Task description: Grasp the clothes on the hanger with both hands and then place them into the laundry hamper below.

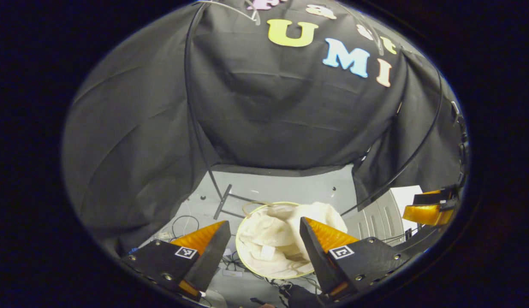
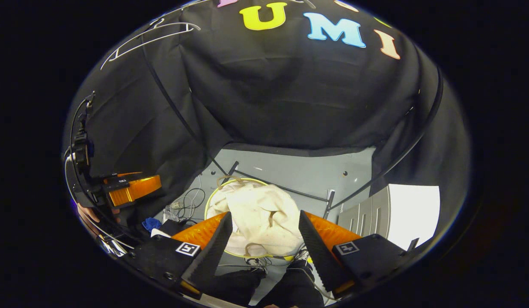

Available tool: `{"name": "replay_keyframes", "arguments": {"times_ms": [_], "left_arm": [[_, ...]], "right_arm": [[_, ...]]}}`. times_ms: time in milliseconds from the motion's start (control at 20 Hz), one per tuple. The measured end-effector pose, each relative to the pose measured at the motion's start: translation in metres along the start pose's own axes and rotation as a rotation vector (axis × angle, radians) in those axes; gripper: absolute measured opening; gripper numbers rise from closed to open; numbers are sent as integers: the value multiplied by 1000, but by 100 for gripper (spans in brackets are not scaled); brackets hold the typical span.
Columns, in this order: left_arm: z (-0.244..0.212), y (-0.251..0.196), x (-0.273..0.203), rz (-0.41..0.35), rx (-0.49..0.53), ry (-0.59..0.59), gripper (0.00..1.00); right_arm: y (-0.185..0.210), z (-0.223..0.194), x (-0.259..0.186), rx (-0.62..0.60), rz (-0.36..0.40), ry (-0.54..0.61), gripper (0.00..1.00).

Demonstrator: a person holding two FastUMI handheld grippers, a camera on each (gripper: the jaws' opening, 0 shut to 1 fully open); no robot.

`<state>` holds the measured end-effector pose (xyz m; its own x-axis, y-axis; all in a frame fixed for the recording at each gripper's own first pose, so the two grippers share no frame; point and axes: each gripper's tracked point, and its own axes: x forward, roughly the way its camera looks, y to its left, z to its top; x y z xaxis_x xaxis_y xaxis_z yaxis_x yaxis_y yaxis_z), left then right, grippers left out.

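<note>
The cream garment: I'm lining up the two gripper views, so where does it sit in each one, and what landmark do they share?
Left gripper view: the cream garment lies bunched in the hamper, low centre, between that gripper's own fingers.
Right gripper view: it lies low centre too, slightly left, piled in the hamper ring.
Shared landmark: the hamper's pale yellow-green rim on the grey floor, with the white hanger high on the black cloth.

Lighting: dim booth; light falls from above onto grey floor (image 1: 286, 188) ahead of fingers. White panel (image 2: 412, 214) right of right gripper (image 2: 264, 239) glares, overexposed. Cloth folds shadowed. Fisheye bends poles (image 1: 191, 107) at edges. Focus mostly sharp; rim soft.
</note>
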<state>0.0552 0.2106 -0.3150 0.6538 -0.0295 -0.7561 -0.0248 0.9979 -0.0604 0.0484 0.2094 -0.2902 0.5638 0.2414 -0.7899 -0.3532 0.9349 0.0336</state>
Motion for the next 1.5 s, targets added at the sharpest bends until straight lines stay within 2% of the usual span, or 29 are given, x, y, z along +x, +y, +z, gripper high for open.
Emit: {"name": "replay_keyframes", "arguments": {"times_ms": [50, 250, 300, 350, 450, 950, 1100, 1200, 1400, 1500], "left_arm": [[0, -1, -6, 4, -10, -5, 95], [0, -7, -27, 34, -11, -33, 95], [2, -11, -32, 45, -7, -38, 95], [3, -18, -39, 57, -4, -41, 95], [7, -33, -50, 85, -7, -49, 93], [47, -168, -114, 167, -33, -204, 94], [80, -216, -143, 193, -13, -321, 95], [108, -253, -174, 193, 6, -450, 95], [139, -300, -215, 153, 41, -658, 93], [153, -312, -240, 121, 46, -745, 93]], "right_arm": [[-5, 1, -2, 11, -6, -9, 99], [-35, 6, -11, 72, -23, -45, 99], [-44, 9, -14, 80, -27, -60, 94], [-53, 12, -16, 83, -28, -74, 99], [-75, 11, -22, 84, -24, -90, 99], [-204, 3, -70, 138, -31, -213, 99], [-239, 13, -95, 108, -46, -309, 98], [-257, 30, -119, 84, -72, -411, 98], [-262, 71, -168, 57, -107, -625, 98], [-265, 93, -193, 31, -150, -730, 98]]}}
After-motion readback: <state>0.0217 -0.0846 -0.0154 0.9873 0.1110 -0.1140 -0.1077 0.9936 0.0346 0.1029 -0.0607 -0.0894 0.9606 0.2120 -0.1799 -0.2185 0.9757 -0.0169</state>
